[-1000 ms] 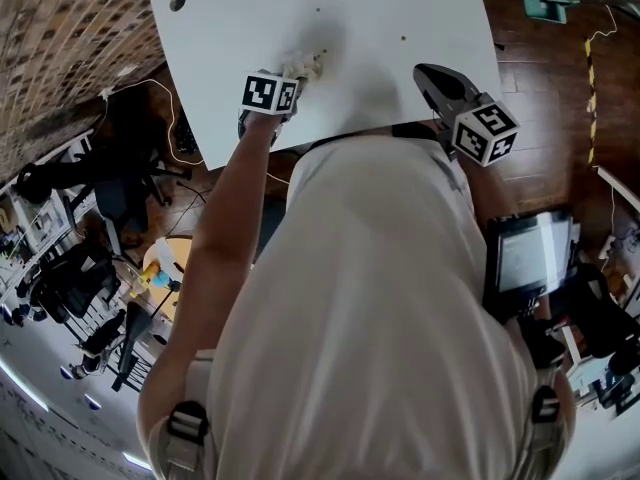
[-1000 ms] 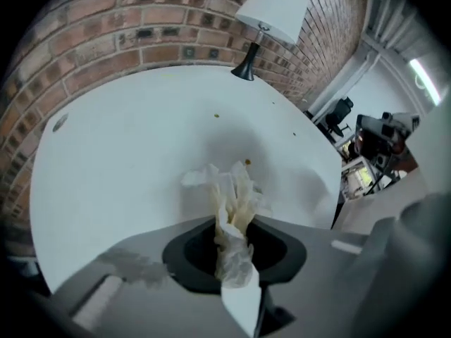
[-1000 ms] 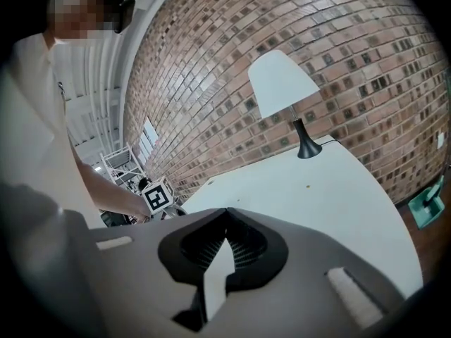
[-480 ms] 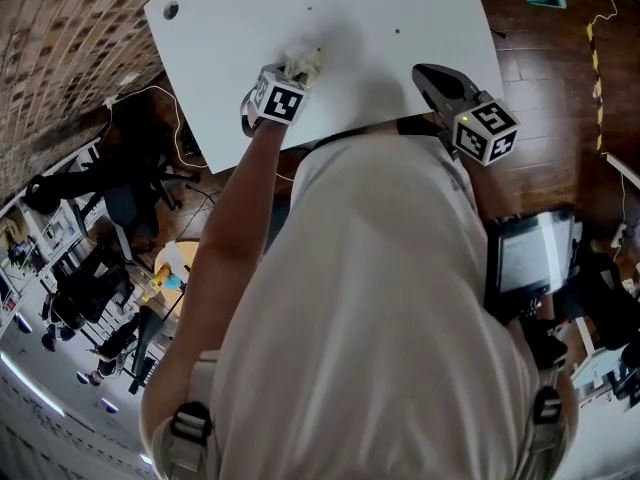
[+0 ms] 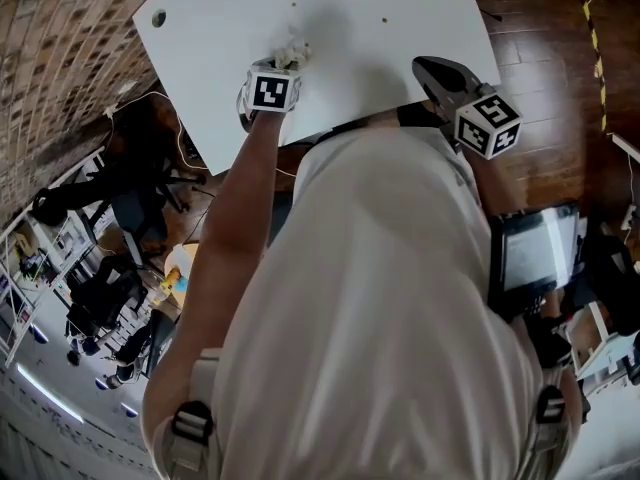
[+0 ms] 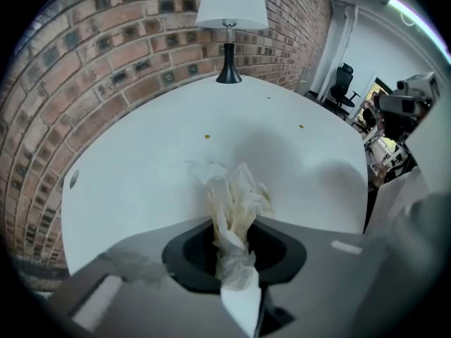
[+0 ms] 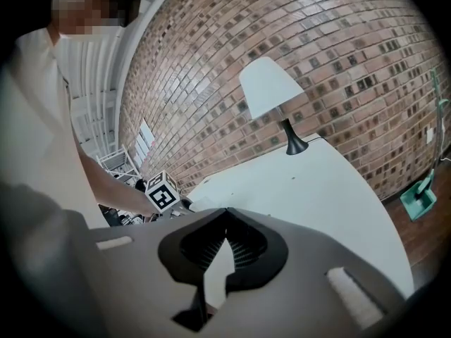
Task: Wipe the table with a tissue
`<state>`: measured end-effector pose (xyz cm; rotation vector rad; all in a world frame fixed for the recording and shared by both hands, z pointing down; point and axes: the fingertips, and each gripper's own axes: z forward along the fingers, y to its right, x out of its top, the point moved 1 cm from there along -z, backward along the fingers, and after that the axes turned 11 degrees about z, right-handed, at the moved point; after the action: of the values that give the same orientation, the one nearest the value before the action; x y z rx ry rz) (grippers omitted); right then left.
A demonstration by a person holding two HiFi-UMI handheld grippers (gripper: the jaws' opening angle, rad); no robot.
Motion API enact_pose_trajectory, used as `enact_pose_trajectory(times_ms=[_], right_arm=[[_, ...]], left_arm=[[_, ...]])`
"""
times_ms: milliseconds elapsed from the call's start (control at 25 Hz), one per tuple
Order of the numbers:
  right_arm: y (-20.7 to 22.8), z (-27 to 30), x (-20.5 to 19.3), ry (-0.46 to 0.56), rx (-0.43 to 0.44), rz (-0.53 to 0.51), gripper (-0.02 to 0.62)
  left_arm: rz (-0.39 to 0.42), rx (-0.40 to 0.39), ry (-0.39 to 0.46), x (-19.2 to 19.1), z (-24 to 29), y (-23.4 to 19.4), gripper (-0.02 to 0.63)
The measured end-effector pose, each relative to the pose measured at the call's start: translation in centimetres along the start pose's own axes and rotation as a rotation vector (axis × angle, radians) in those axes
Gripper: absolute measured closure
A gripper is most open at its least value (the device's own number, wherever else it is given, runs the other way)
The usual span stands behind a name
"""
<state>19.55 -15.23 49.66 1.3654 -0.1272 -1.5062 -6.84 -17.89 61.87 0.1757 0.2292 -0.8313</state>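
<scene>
Now the left claw (image 6: 232, 224), just closing, pinches the tissue (image 6: 232, 189) down on the table (image 6: 141, 167).

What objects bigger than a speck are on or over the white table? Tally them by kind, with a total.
lamp: 1
tissue: 1
claws: 2 (left claw gripping the tissue, right claw empty)
total: 4

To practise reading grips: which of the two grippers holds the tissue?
The left gripper: its jaws, having just closed further, pinch the crumpled tissue on the white table. The right gripper holds nothing.
</scene>
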Motion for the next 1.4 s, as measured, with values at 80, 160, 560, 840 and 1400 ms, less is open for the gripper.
enact_pose_trajectory(times_ms=[80,160,560,840,1400], right_arm=[[0.1,-0.2,-0.2,0.003,-0.008,-0.002,0.588],[0.2,-0.7,-0.4,-0.003,-0.018,-0.012,0.588],[0.3,-1.5,-1.5,-0.016,-0.025,-0.017,0.588],[-1.0,0.3,-1.0,-0.042,0.023,-0.044,0.588],[-1.7,0.7,-2.0,-0.087,0.056,-0.067,0.588]], left_arm=[[0.03,-0.007,-0.007,0.3,0.5,-0.1,0.526],[0.068,-0.019,0.012,1.6,0.9,0.1,0.528],[0.26,-0.069,0.089,6.5,2.3,3.7,0.547],[0.278,-0.145,0.129,3.1,0.8,7.8,0.538],[-0.176,0.054,0.139,-6.0,-2.1,-1.6,0.513]])
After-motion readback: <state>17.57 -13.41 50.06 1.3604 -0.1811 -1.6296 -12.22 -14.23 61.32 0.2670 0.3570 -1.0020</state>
